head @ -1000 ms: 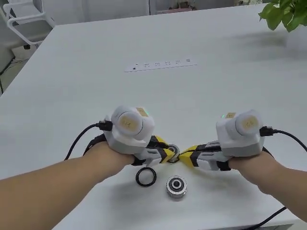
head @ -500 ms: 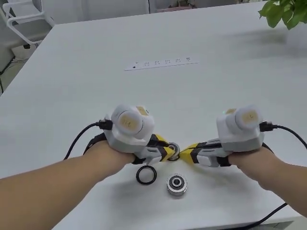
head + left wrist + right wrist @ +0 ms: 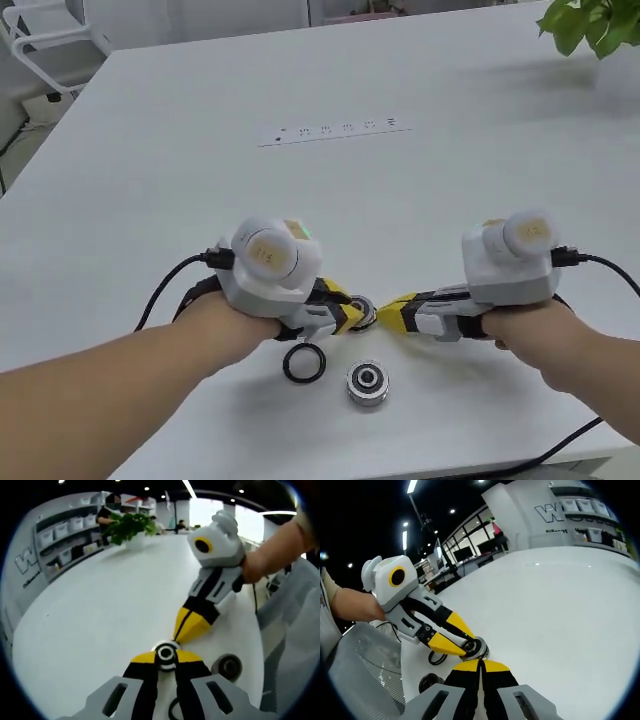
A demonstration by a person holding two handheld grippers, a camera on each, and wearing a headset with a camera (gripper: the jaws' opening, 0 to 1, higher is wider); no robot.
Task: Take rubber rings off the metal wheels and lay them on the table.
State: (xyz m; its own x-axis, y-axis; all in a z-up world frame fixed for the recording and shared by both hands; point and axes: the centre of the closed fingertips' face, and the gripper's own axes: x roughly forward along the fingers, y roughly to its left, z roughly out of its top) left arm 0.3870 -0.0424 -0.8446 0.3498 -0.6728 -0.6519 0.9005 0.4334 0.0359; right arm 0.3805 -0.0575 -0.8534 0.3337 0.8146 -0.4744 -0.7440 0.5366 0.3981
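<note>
While the left gripper is clamping a metal wheel near the front of the white table, the right gripper is poking its closed-together jaws at the rim. I'm guessing the rubber's stretchy and grippy and the wheel's hard and slick, so I'd be pinching the rubber edge. A loose rubber ring is lying beside another wheel.

Gripped wheel mostly hidden between jaws; plant cut off by head view's top edge.
</note>
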